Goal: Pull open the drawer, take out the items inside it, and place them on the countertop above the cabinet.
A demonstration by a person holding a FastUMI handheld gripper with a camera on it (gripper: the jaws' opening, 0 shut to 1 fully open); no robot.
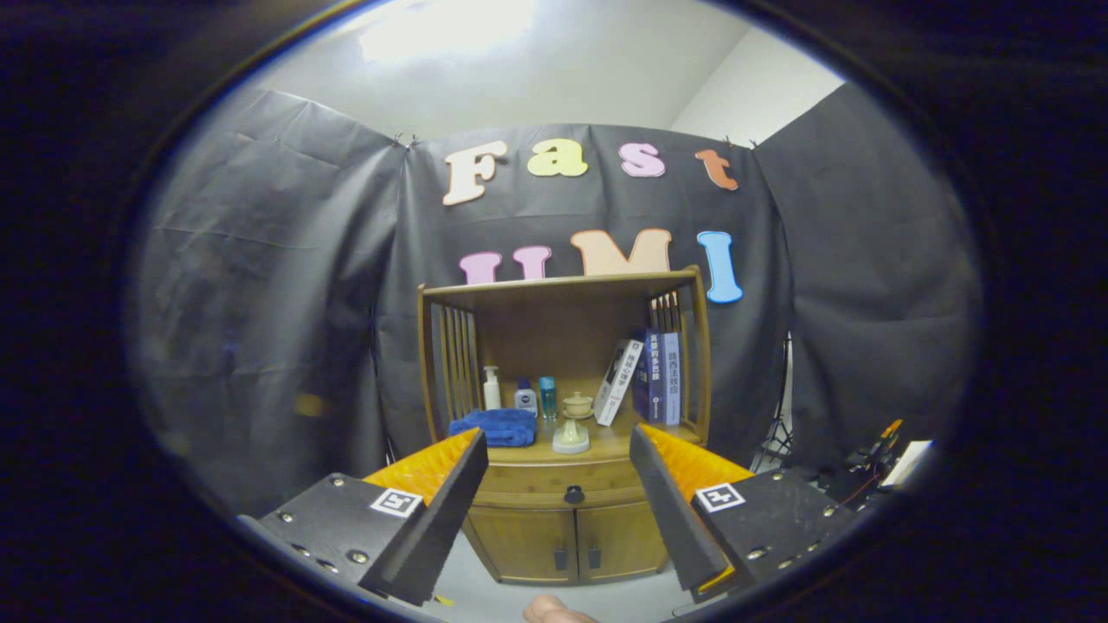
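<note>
A wooden cabinet (563, 363) stands against the black cloth wall, some way beyond my fingers. Its drawer (563, 480) is closed, with a dark round knob (573, 495) in the middle, seen through the gap between the fingers. Below the drawer are two small doors (571, 541). The countertop (606, 443) above the drawer carries a folded blue towel (495, 427), small bottles (519, 394), a cream cup set (571, 424) and leaning books (645, 376). My gripper (561, 450) is open, with nothing between the fingers. The drawer's inside is hidden.
Cables and an orange-handled tool (874, 450) lie on the floor to the right of the cabinet, near a stand's legs (779, 433). Pale floor (554, 597) runs from the cabinet toward me. A fingertip (554, 610) of a person pokes in below the fingers.
</note>
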